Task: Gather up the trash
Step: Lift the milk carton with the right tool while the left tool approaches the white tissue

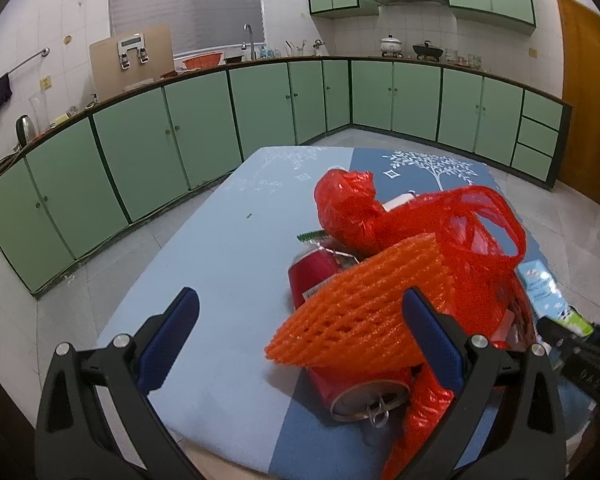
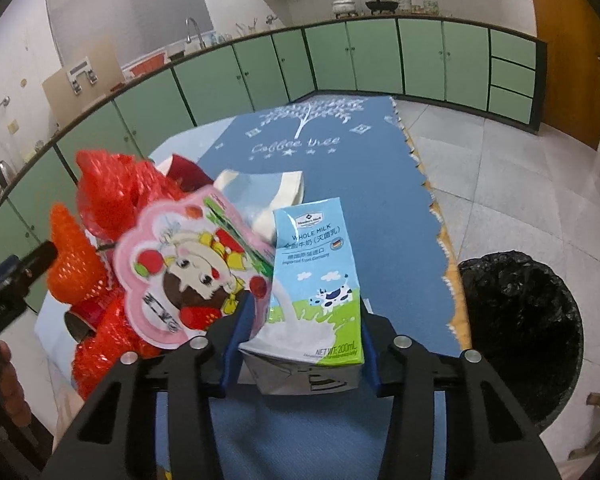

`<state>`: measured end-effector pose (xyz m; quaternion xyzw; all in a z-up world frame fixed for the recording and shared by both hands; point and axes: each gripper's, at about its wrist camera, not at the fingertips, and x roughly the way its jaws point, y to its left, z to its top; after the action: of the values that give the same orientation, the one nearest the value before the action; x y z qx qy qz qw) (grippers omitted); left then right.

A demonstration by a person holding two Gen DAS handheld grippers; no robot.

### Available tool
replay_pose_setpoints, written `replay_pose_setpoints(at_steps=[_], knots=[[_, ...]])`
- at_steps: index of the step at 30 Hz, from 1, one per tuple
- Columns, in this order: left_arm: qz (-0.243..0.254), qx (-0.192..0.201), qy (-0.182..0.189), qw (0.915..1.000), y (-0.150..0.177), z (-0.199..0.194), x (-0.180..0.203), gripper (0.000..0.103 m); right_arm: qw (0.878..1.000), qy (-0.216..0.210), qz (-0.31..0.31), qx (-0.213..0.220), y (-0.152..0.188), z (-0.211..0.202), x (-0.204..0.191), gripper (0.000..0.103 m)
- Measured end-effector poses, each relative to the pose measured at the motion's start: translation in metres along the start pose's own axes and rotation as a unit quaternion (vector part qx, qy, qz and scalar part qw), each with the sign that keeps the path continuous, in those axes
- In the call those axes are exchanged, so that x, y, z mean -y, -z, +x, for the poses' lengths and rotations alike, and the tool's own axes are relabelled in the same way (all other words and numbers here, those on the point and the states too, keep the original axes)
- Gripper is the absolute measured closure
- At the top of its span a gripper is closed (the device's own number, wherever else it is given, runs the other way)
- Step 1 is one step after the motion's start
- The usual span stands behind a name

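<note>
My right gripper (image 2: pixel 304 312) is shut on a blue and green whole-milk carton (image 2: pixel 316 280), held above the table with its pads on both sides. A pink cartoon snack wrapper (image 2: pixel 180 264) lies just left of it. My left gripper (image 1: pixel 300 312) is open, its fingers either side of an orange foam fruit net (image 1: pixel 360 312) lying on a red can (image 1: pixel 364 396). A red plastic bag (image 1: pixel 380 216) is heaped behind them; it also shows in the right wrist view (image 2: pixel 112 196). The milk carton shows at the right in the left wrist view (image 1: pixel 548 296).
The blue tablecloth (image 2: pixel 340 168) covers the table. A bin lined with a black bag (image 2: pixel 520 328) stands on the floor at the table's right edge. Green kitchen cabinets (image 1: pixel 180 136) run along the walls. A white and blue wrapper (image 2: pixel 260 196) lies behind the carton.
</note>
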<state>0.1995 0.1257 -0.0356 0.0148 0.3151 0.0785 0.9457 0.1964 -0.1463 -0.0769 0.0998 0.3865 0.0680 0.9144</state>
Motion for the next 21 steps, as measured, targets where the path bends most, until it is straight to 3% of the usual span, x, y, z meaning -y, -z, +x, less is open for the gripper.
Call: replay_pose_setpoints(at_steps=[8,10,13,17,21], knots=[[0.017,-0.008,0.038,0.9991,0.01,-0.021,0.019,0.005,0.999,-0.015,0.021,0.025,0.005,-0.028,0.027,0.056],[0.027,-0.005,0.051,0.9983,0.013,-0.026,0.031,0.005,0.999,-0.038,0.024,0.013,0.005,-0.027,0.036,0.056],[0.036,-0.01,0.059,0.9976,0.017,-0.028,0.045,0.005,0.999,-0.024,0.029,0.001,0.011,-0.022,0.045,0.056],[0.041,-0.007,0.077,0.9962,0.02,-0.038,0.057,0.005,0.997,-0.047,0.048,0.027,0.011,-0.038,0.06,0.056],[0.059,0.0,0.094,0.9939,0.023,-0.046,0.075,0.005,0.99,-0.108,0.081,0.025,0.008,-0.042,0.074,0.056]])
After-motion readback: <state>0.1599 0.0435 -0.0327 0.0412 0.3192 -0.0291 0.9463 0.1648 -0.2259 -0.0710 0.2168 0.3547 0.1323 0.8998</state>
